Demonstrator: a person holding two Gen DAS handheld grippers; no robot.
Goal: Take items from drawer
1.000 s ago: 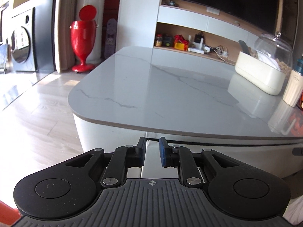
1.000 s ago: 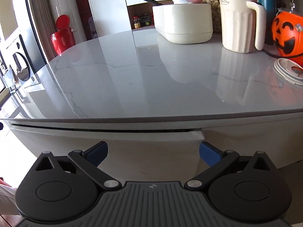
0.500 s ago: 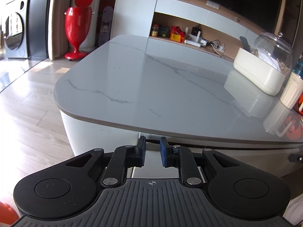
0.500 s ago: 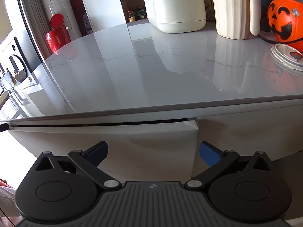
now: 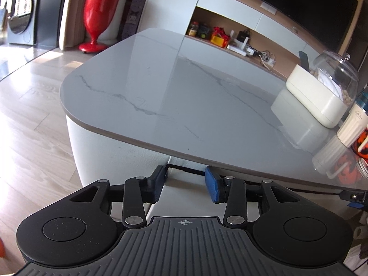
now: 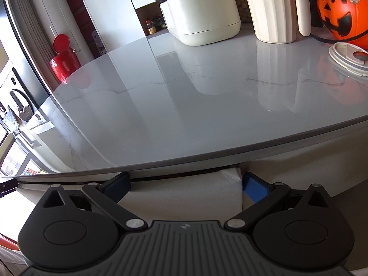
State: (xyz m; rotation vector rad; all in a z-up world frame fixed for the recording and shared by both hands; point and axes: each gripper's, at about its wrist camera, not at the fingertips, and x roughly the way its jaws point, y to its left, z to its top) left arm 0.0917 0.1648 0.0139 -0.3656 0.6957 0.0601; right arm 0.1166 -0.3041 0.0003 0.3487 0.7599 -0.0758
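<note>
- We're at the drawer [image 6: 184, 195], its white front just under the marble tabletop [image 6: 184, 103], barely cracked open.
- Our right gripper [image 6: 185, 182] has its jaws spread wide, straddling the drawer's right top corner.
- Our left gripper [image 5: 185, 180] is parted too, empty, at the drawer's left edge.
- No items visible; we judge they're inside.
- Best pull straight out, level, both sides evenly, so it doesn't jam under the top.

Your drawer [image 6: 184, 195] sits under the worktop [image 6: 184, 103] edge | jug [image 6: 273, 9] right of tub [image 6: 202, 20] | pumpkin bucket [image 6: 340, 11] rightmost
</note>
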